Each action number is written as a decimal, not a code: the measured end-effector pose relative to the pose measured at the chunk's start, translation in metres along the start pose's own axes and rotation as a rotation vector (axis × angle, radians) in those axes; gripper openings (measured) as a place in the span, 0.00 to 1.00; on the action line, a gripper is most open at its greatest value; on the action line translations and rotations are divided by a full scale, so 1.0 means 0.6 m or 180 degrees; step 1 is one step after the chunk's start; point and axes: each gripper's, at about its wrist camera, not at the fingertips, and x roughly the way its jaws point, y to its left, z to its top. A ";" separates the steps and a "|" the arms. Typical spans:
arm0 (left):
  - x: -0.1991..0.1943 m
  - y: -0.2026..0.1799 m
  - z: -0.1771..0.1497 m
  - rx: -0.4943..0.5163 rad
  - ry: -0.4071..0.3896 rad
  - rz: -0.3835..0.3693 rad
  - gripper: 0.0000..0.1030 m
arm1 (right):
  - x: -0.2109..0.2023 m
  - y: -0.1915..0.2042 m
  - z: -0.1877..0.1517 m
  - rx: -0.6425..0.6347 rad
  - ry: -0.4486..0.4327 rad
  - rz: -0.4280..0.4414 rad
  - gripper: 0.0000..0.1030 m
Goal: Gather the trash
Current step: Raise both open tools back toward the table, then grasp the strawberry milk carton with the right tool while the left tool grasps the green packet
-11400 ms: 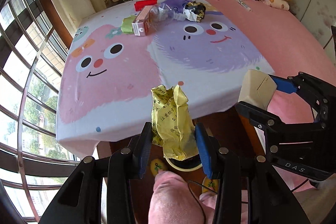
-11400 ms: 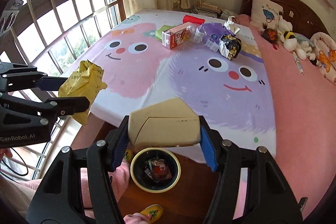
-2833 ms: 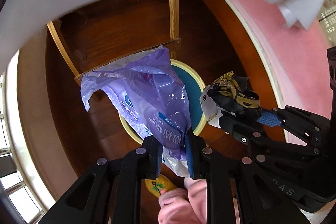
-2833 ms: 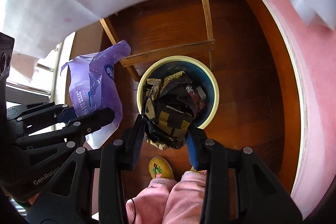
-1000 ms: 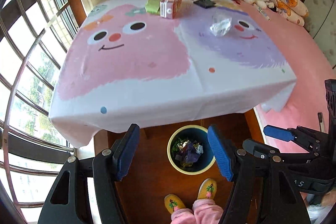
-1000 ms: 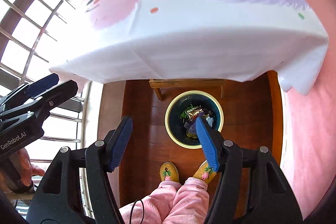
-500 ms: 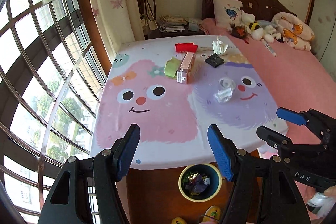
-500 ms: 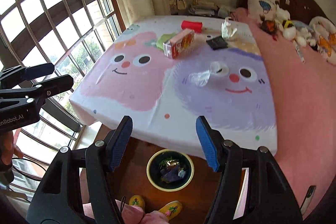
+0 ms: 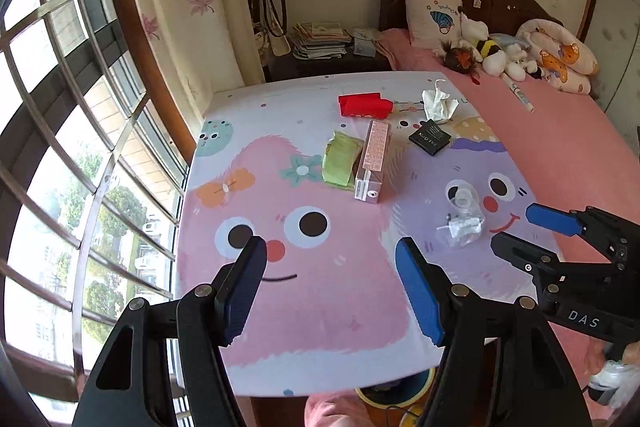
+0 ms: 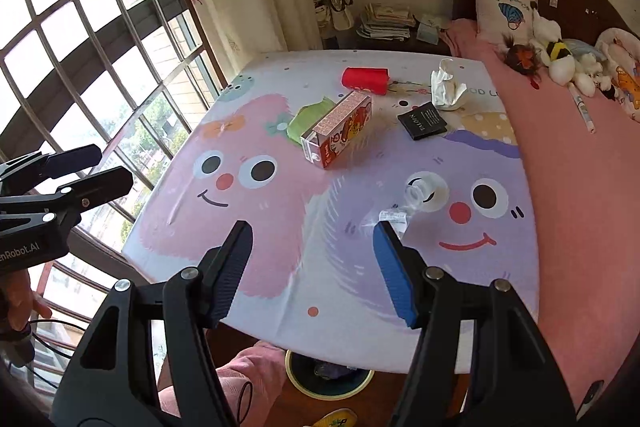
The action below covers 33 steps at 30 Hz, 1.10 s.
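Trash lies on the cartoon tablecloth (image 9: pixel 320 307): a pink carton (image 9: pixel 372 163) (image 10: pixel 340 133), a green wrapper (image 9: pixel 340 159) (image 10: pixel 308 121), a red box (image 9: pixel 364 105) (image 10: pixel 365 79), a white tissue (image 9: pixel 438 103) (image 10: pixel 446 91), a black packet (image 9: pixel 430 142) (image 10: pixel 422 121) and a crumpled clear plastic bottle (image 9: pixel 462 217) (image 10: pixel 416 201). My left gripper (image 9: pixel 332 287) is open and empty above the table's near part. My right gripper (image 10: pixel 312 267) is open and empty, just short of the clear bottle. The bin (image 10: pixel 332 377) peeks out under the table edge.
A pink bed (image 9: pixel 560 147) with a pillow and soft toys lies to the right. A barred window (image 9: pixel 60 147) and curtain (image 9: pixel 180 7) are on the left. A nightstand with stacked papers (image 9: pixel 320 41) stands behind the table. My pink-clad legs (image 10: pixel 240 375) are beside the bin.
Both grippers, open and empty, have risen from over the bin and moved forward over the table. The trash items now look closer.
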 end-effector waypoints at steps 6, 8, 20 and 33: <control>0.174 0.066 0.118 0.0261 0.0301 -0.0153 0.66 | 0.137 -0.007 0.102 0.0360 0.0278 -0.0213 0.58; 0.231 0.087 0.152 0.0340 0.0369 -0.0207 0.66 | 0.189 -0.009 0.140 0.0518 0.0387 -0.0232 0.58; 0.467 0.127 0.247 0.0455 0.0807 -0.0586 0.66 | 0.484 -0.036 0.238 0.0951 0.1030 -0.0692 0.58; 0.574 0.052 0.252 0.0461 0.1216 -0.0944 0.66 | 0.510 -0.081 0.202 0.1307 0.1100 -0.0721 0.35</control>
